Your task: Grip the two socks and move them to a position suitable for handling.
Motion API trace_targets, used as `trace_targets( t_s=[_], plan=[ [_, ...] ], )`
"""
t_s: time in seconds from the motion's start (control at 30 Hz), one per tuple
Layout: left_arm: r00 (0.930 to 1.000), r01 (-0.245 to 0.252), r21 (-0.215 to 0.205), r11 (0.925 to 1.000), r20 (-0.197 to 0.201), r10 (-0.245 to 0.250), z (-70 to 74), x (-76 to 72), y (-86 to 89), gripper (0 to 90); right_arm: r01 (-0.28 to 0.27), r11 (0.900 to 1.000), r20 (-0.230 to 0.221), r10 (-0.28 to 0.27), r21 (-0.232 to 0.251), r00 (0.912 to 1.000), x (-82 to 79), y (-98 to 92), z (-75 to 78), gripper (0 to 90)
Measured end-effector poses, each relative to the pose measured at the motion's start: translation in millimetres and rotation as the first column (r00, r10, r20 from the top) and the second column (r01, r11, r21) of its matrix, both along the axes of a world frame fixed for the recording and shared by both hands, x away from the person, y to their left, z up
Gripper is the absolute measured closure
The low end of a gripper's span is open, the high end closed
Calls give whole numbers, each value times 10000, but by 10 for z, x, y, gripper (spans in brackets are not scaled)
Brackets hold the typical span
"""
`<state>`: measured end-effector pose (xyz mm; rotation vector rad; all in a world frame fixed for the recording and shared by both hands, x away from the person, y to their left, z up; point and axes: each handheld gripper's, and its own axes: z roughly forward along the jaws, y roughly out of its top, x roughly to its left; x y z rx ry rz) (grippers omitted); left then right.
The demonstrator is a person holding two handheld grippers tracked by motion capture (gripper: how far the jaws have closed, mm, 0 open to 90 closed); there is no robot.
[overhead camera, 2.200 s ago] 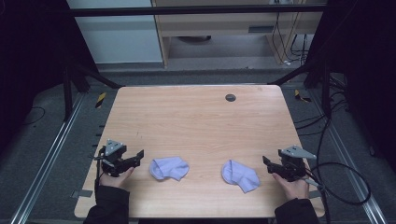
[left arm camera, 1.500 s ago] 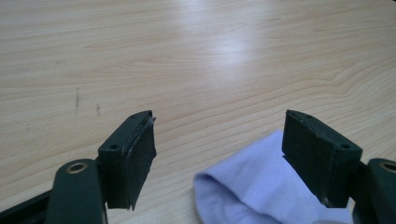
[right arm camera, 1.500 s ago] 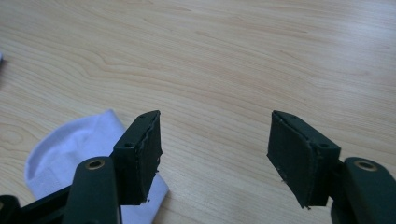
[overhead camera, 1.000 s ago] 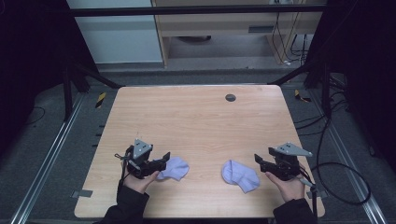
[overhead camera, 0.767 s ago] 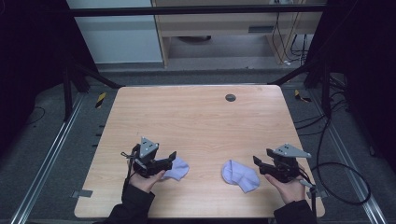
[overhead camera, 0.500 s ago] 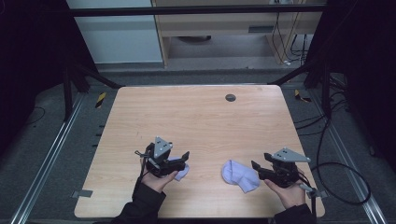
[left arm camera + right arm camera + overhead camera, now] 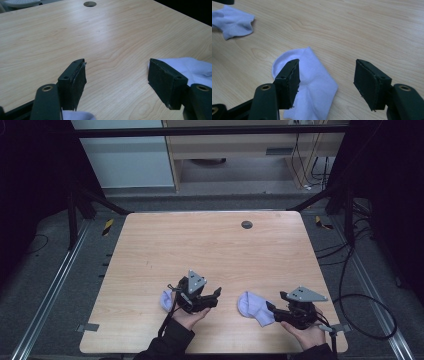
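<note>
Wooden table (image 7: 210, 250): two white socks (image 7: 254, 307), two tools (image 7: 212, 299) (image 7: 274, 310), both jaws apart.

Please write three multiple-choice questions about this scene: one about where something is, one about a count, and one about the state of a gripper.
1. Where is the round hole in the table?
A. near the far edge
B. between the two socks
C. at the near left corner

2. How many pale socks lie on the table?
A. one
B. two
C. three

3. How do the jaws of the right gripper stand?
A. shut on a sock
B. shut on nothing
C. open, over a sock

Answers:
1 A: the hole sits far from both hands.
2 B: the left sock and the right sock.
3 C: the right gripper shows a wide gap above the right sock.
</note>
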<state>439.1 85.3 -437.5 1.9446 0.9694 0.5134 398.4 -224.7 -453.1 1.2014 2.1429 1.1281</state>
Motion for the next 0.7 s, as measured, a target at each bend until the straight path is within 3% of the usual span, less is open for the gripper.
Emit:
trace_targets(
  t_s=[0.27, 0.7],
  plan=[
    [9990, 347, 153, 9993, -302, -342, -114, 7, -224, 368, -423, 9991, -292, 421, -73, 9987, -71, 44, -73, 428],
    [9976, 462, 541, 9975, -548, -432, -279, 5, -454, 409, -979, 9944, -720, 948, -407, 9929, -116, 109, -199, 532]
  ],
)
